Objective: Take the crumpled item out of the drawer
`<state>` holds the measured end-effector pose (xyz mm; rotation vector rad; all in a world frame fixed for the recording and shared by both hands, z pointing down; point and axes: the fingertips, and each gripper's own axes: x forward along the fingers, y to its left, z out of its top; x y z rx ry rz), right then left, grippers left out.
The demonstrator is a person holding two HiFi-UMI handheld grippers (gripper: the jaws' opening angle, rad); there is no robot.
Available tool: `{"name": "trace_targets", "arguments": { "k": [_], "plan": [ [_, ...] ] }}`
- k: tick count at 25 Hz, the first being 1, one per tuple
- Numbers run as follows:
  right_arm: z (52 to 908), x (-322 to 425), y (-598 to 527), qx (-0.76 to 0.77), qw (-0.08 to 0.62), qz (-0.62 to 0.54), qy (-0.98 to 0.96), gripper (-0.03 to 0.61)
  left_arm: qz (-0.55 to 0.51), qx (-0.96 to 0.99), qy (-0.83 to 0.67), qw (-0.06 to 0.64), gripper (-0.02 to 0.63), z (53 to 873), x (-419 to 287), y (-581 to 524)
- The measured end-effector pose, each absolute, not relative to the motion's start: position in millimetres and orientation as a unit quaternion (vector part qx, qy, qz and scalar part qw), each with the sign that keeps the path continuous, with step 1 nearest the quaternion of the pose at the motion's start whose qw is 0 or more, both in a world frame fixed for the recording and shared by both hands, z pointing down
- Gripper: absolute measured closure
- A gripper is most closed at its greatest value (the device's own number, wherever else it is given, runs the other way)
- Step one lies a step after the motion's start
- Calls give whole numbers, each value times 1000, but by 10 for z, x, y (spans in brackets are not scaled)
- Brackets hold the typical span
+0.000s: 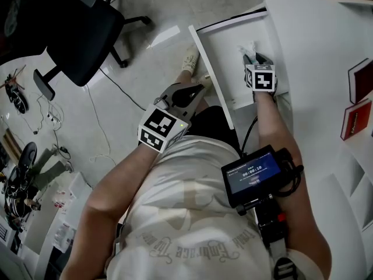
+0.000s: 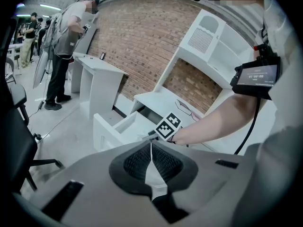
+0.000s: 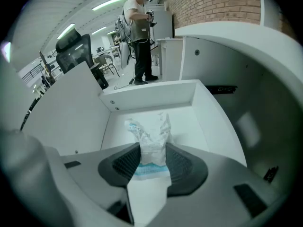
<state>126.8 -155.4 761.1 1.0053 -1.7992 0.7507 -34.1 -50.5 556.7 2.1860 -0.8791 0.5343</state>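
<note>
The white drawer (image 1: pixel 210 74) stands pulled out from the desk. Inside it, my right gripper (image 1: pixel 255 60) is shut on the crumpled item (image 1: pixel 247 48), a scrunched white wrapper with pale blue print. In the right gripper view the wrapper (image 3: pixel 149 136) sticks up between the two dark pads of my right gripper (image 3: pixel 152 162), above the drawer's floor and in front of its end wall (image 3: pixel 151 94). My left gripper (image 1: pixel 195 89) hangs outside the drawer by the person's waist. Its jaws (image 2: pixel 151 148) meet with nothing between them, and it looks at the drawer (image 2: pixel 113 126) from the side.
A black office chair (image 1: pixel 87 34) stands on the pale floor to the left, with cables trailing nearby. Red books (image 1: pixel 356 118) lie on the white desk top (image 1: pixel 315 51) at right. A person (image 2: pixel 66 46) stands at another white desk further back.
</note>
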Motion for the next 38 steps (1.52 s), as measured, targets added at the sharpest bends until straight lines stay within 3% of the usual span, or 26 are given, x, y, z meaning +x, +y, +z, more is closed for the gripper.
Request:
{"name": "trace_targets", "arguments": {
  "k": [38],
  "plan": [
    [6026,1226,-1365,449,311,263,-795,403,193,885,-321,276,586,4930,-53,-619]
  ]
}}
